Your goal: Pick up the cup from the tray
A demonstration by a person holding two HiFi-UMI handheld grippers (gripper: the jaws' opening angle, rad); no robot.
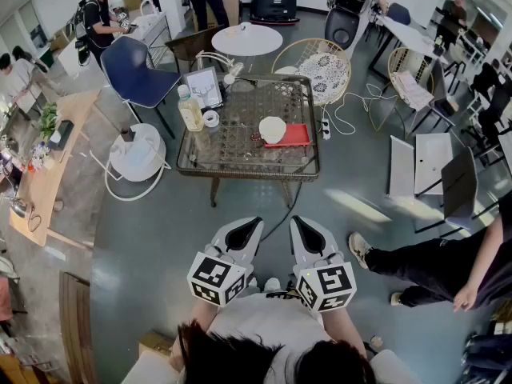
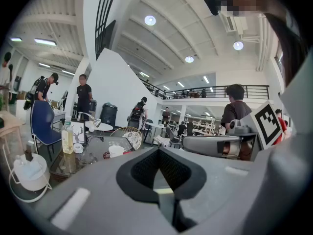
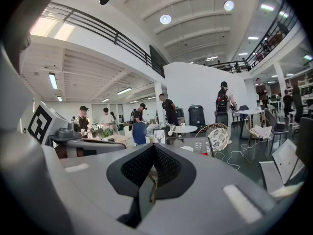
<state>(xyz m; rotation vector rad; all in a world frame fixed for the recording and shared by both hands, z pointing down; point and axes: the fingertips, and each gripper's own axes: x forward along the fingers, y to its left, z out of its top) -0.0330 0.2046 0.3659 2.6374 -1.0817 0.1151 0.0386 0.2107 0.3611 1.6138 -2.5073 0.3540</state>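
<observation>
While held well short of the table point(image 1: 240, 172), left gripper point(image 1: 254, 223) clenched empty, right gripper point(image 1: 298, 222) clenched empty, cup point(image 1: 272, 129) on red tray point(image 1: 296, 137).

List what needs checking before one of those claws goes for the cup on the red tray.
1. Cup sits on the red tray: ok.
2. Bottle stands well clear of the cup: ok.
3. Left gripper and right gripper close to the table: not ok, both are short of it.
4. Jaws open to grasp: not ok, both shut and empty.
5. Cup's contents: cannot tell.
</observation>
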